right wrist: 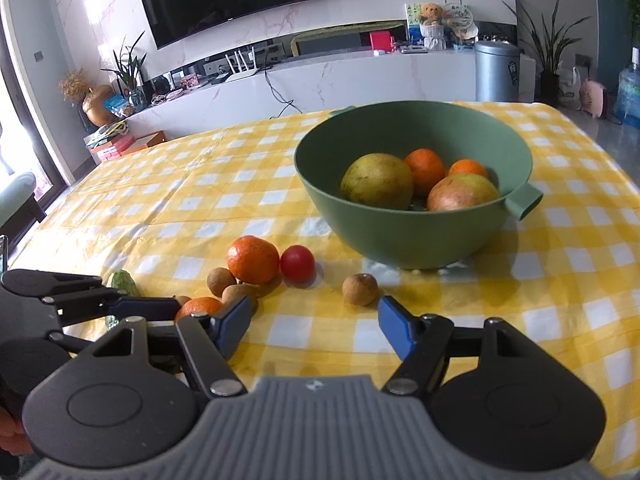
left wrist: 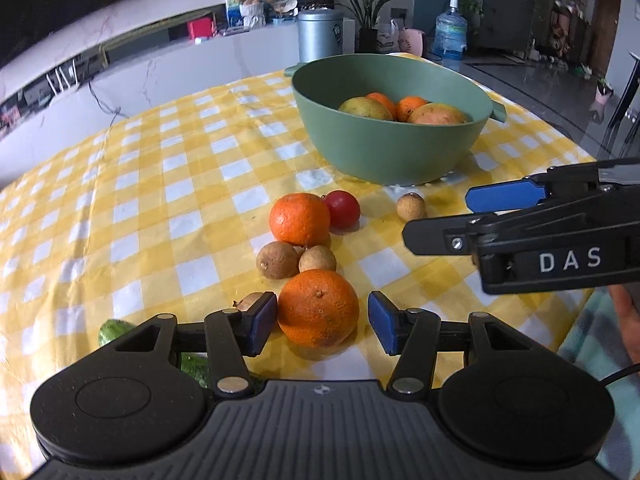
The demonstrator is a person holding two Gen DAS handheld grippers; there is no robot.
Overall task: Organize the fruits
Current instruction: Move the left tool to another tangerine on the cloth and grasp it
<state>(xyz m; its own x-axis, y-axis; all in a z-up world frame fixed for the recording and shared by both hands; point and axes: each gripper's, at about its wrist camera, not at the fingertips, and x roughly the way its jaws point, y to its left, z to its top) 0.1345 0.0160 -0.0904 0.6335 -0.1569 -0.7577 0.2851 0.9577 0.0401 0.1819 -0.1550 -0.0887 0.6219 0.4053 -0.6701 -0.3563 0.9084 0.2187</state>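
A green bowl (left wrist: 394, 148) holds a pear, a reddish fruit and two oranges (right wrist: 425, 171). On the yellow checked cloth lie a near orange (left wrist: 318, 307), a far orange (left wrist: 300, 219), a red tomato (left wrist: 342, 209), two brown longans (left wrist: 277, 259) and a lone longan (left wrist: 411, 207). My left gripper (left wrist: 322, 322) is open, with its pads on either side of the near orange, not touching it. My right gripper (right wrist: 314, 330) is open and empty, just short of the lone longan (right wrist: 360, 289). It also shows in the left wrist view (left wrist: 440, 216).
A green cucumber (left wrist: 116, 330) lies at the left by my left gripper, and another longan (left wrist: 250, 300) sits behind its left pad. Beyond the table stand a white counter, a grey bin (left wrist: 320, 34) and a water bottle (left wrist: 451, 34).
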